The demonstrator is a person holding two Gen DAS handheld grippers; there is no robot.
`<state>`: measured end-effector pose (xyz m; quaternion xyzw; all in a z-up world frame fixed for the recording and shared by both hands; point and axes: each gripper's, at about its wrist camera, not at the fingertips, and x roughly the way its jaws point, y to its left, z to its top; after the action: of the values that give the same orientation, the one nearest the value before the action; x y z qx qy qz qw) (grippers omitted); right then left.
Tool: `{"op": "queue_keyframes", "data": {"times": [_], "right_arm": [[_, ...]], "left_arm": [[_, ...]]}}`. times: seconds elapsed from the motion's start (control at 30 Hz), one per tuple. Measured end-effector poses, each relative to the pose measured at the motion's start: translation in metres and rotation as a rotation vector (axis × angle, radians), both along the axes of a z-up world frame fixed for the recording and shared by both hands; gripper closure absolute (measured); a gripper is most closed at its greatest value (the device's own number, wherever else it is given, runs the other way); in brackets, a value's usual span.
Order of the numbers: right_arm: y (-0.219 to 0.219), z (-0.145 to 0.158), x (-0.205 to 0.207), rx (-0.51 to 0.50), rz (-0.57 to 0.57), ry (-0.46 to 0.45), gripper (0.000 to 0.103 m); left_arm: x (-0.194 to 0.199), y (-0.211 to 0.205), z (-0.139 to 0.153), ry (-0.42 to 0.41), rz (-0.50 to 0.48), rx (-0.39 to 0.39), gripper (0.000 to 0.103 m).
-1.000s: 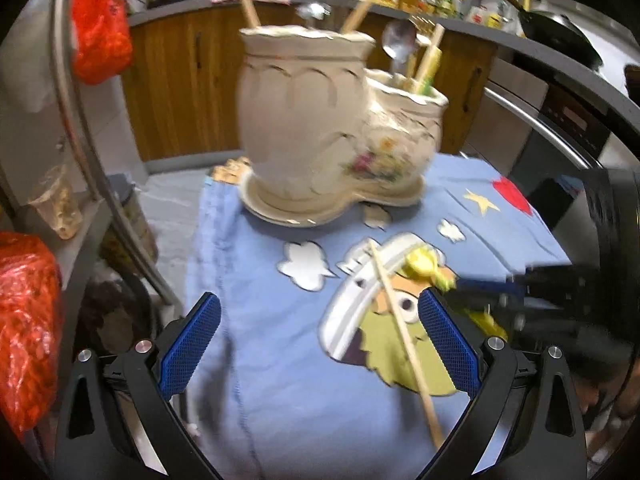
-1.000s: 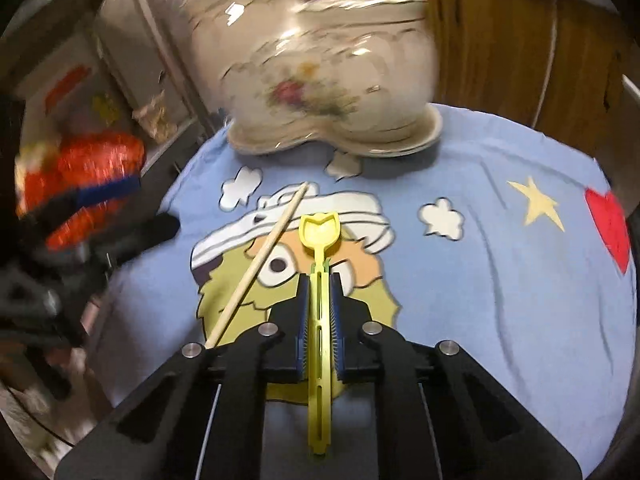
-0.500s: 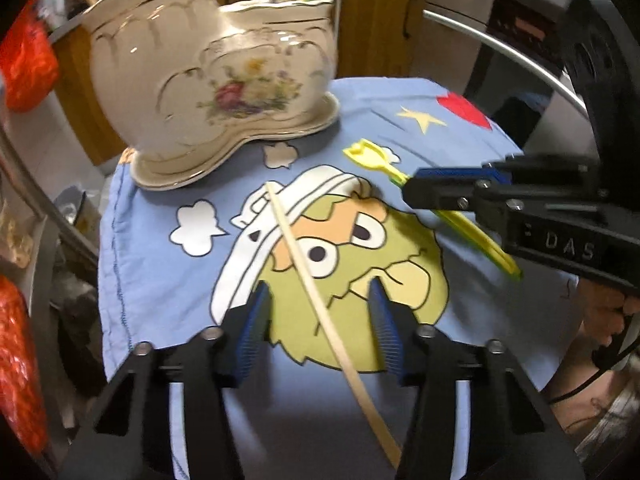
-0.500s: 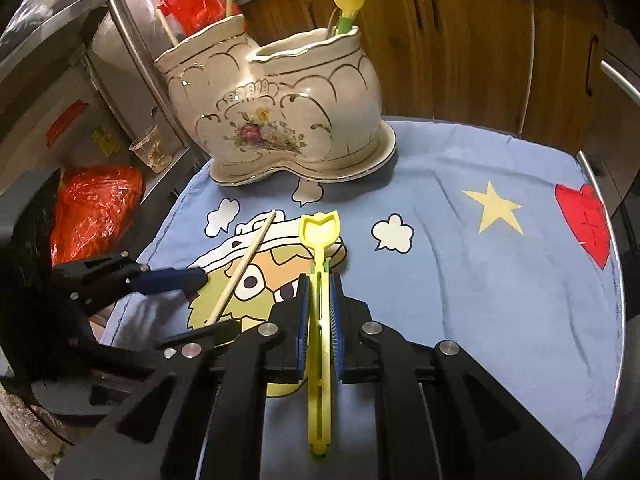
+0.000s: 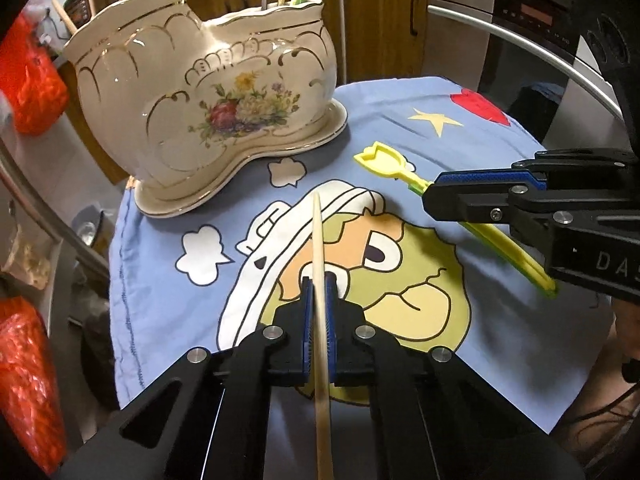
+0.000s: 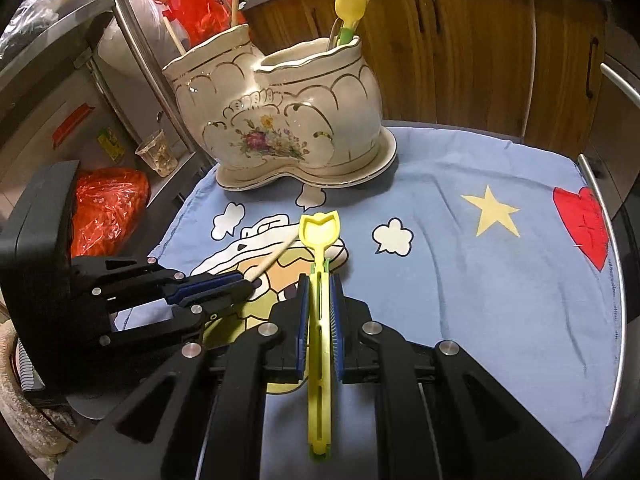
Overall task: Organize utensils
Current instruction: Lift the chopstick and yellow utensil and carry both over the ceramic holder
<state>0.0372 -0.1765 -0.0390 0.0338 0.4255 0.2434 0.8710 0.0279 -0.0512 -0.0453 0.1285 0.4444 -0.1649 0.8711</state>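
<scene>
Both hand-held grippers are holding utensils low over a tabletop covered with a blue cartoon cloth [image 6: 460,280], so the picking-up step looks just finished. The left hand-held gripper [image 5: 319,312] is clamped on a wooden chopstick [image 5: 318,248], its blue pads pressing the stick near its middle while the tip is pointing toward 12 o'clock. The right hand-held gripper [image 6: 319,312] is clamped on a yellow plastic scoop [image 6: 319,240], whose spade-shaped head is pointing toward 12 o'clock in the right wrist view.

A cream ceramic holder [image 6: 280,120] with painted flowers and two open compartments is standing on its matching dish at 12 o'clock of both grippers, near them. A spoon, a fork, chopsticks and another yellow scoop are already standing in it.

The next move probably calls for lifting each utensil clear of the cloth, tipping it upright and lowering it into a compartment without knocking the rim.

Both grippers are angling steeply downward, side by side, the left at 9 o'clock of the right.
</scene>
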Motion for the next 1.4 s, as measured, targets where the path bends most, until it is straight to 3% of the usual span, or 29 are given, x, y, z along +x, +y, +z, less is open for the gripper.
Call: {"op": "queue_keyframes", "data": {"times": [0.13,0.37,0.47,0.7,0.93,1.17,1.4], "right_arm": [[-0.002,0.003,0.000,0.015,-0.009,-0.009,0.093],[-0.008,0.011,-0.002,0.059,-0.021,-0.041,0.093],[-0.010,0.016,-0.003,0.080,-0.030,-0.065,0.093],[-0.013,0.029,-0.007,0.114,-0.047,-0.143,0.093],[-0.016,0.056,-0.002,0.194,-0.052,-0.252,0.093],[-0.006,0.100,0.030,0.221,-0.057,-0.443,0.093],[0.004,0.116,0.078,0.285,-0.091,-0.529,0.093]], "left_arm": [[-0.002,0.012,0.010,-0.002,-0.007,-0.081,0.097],[-0.016,0.055,0.053,-0.117,0.002,-0.332,0.097],[-0.018,0.069,0.063,-0.141,0.011,-0.394,0.097],[-0.025,0.079,0.088,-0.217,0.006,-0.449,0.097],[-0.014,0.093,0.146,-0.417,0.029,-0.477,0.097],[0.026,0.094,0.191,-0.571,0.047,-0.474,0.097],[0.070,0.090,0.197,-0.642,0.079,-0.506,0.097]]}}
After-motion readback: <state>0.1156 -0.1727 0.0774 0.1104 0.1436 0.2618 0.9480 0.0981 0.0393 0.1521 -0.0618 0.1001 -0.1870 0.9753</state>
